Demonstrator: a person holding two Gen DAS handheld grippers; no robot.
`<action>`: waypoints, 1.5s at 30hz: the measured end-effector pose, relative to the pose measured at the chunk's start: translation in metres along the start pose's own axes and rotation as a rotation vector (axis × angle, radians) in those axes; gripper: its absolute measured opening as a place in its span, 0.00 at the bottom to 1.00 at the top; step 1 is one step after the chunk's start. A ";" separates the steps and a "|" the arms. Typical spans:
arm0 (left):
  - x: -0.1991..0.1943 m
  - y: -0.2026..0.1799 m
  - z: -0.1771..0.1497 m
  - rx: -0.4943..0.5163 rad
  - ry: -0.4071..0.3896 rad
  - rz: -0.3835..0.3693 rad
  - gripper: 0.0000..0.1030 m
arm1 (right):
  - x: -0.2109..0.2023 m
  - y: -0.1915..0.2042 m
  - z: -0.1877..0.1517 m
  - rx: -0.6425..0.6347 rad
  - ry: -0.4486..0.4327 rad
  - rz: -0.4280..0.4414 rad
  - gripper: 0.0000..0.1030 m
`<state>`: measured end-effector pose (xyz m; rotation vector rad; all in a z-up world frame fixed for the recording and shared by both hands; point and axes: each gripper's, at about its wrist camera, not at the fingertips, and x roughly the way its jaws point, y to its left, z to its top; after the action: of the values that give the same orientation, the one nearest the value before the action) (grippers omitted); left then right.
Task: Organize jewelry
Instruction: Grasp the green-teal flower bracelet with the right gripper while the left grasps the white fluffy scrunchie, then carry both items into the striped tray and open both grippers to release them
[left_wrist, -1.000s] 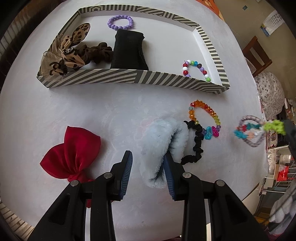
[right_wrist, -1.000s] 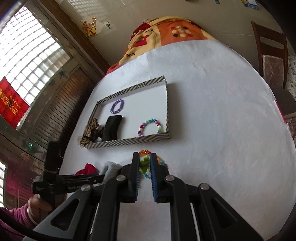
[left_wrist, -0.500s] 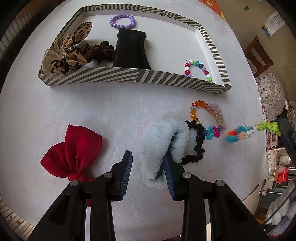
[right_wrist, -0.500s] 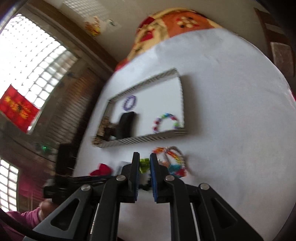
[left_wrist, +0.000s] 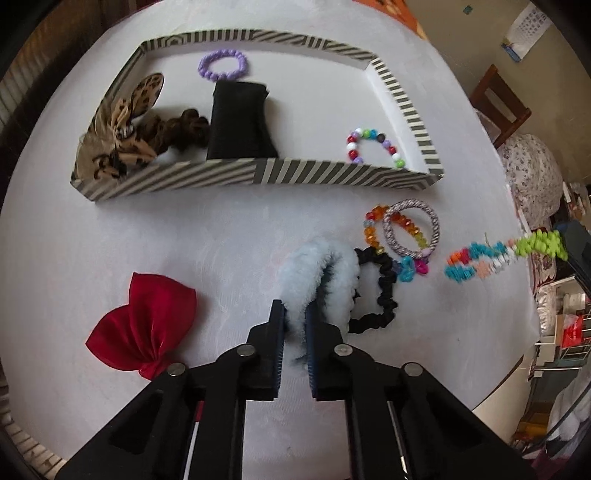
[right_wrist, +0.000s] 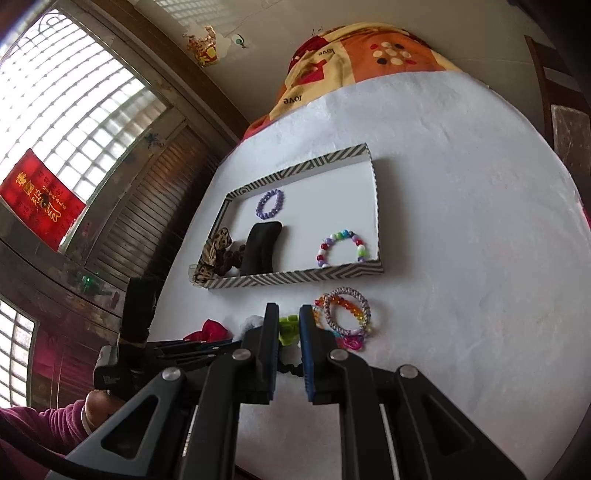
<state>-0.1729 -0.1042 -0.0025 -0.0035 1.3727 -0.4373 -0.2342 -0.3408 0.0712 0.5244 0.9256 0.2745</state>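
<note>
My left gripper (left_wrist: 294, 317) is shut on a fluffy light-blue scrunchie (left_wrist: 317, 273) on the white table. My right gripper (right_wrist: 284, 328) is shut on a multicoloured chunky-bead bracelet (right_wrist: 288, 328), which hangs above the table at the right of the left wrist view (left_wrist: 506, 253). A striped tray (left_wrist: 332, 173) holds a purple bead bracelet (left_wrist: 222, 65), a black pouch (left_wrist: 240, 122), a leopard bow scrunchie (left_wrist: 122, 133) and a multicolour bead bracelet (left_wrist: 373, 146). On the table lie a woven ring bracelet (left_wrist: 412, 229), an orange crystal bracelet (left_wrist: 371, 225) and a black scrunchie (left_wrist: 380, 291).
A red bow (left_wrist: 144, 325) lies on the table left of my left gripper. The table edge (left_wrist: 509, 384) runs close on the right, with a chair (left_wrist: 498, 103) and clutter beyond. A window and wooden shutters (right_wrist: 122, 221) stand behind the table.
My left gripper has shut on the light-blue scrunchie. My right gripper has lifted the chunky-bead bracelet clear of the woven ring bracelet, which now lies on the orange crystal one.
</note>
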 end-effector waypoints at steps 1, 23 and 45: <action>-0.002 0.000 0.001 -0.001 -0.005 -0.006 0.01 | -0.001 0.002 0.003 -0.004 -0.007 0.006 0.11; -0.063 0.054 0.111 -0.082 -0.189 0.072 0.00 | 0.037 0.021 0.096 -0.072 -0.048 -0.015 0.11; 0.015 0.125 0.199 -0.156 -0.094 0.206 0.00 | 0.173 -0.012 0.163 0.006 0.104 -0.095 0.11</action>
<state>0.0548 -0.0430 -0.0068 -0.0104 1.2965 -0.1551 -0.0016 -0.3249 0.0258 0.4733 1.0496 0.2143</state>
